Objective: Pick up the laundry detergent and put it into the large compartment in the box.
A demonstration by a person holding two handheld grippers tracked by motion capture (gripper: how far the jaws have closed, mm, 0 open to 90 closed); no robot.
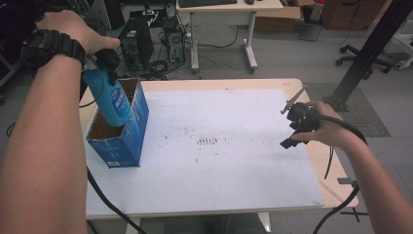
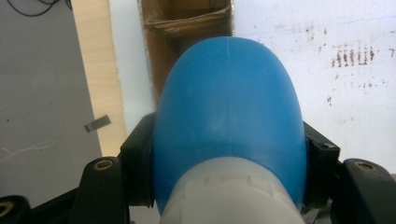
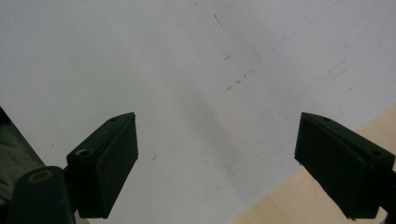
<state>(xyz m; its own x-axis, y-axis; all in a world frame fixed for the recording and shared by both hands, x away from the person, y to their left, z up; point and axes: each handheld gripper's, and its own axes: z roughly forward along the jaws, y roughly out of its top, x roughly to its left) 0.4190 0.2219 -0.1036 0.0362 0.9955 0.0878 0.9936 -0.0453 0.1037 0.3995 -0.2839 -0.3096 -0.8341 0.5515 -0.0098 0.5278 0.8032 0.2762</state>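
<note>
My left gripper (image 1: pixel 106 62) is shut on a blue plastic bottle (image 1: pixel 108 100) with a white neck, held near its top. The bottle hangs bottom-down, its lower part inside an open blue cardboard box (image 1: pixel 127 139) at the table's left. In the left gripper view the bottle (image 2: pixel 229 121) sits squeezed between both jaws, above the brown inside of the box (image 2: pixel 187 32). My right gripper (image 1: pixel 291 126) hovers over the right side of the white board, open. In the right gripper view its gripper (image 3: pixel 217 168) has jaws wide apart with nothing between them.
A white scuffed board (image 1: pixel 219 151) covers most of the wooden table (image 1: pixel 341 190). Beyond the table stand computer towers with cables (image 1: pixel 146 44), a desk leg (image 1: pixel 251 48) and an office chair base (image 1: pixel 365 61). A black post (image 1: pixel 370 48) rises at the right.
</note>
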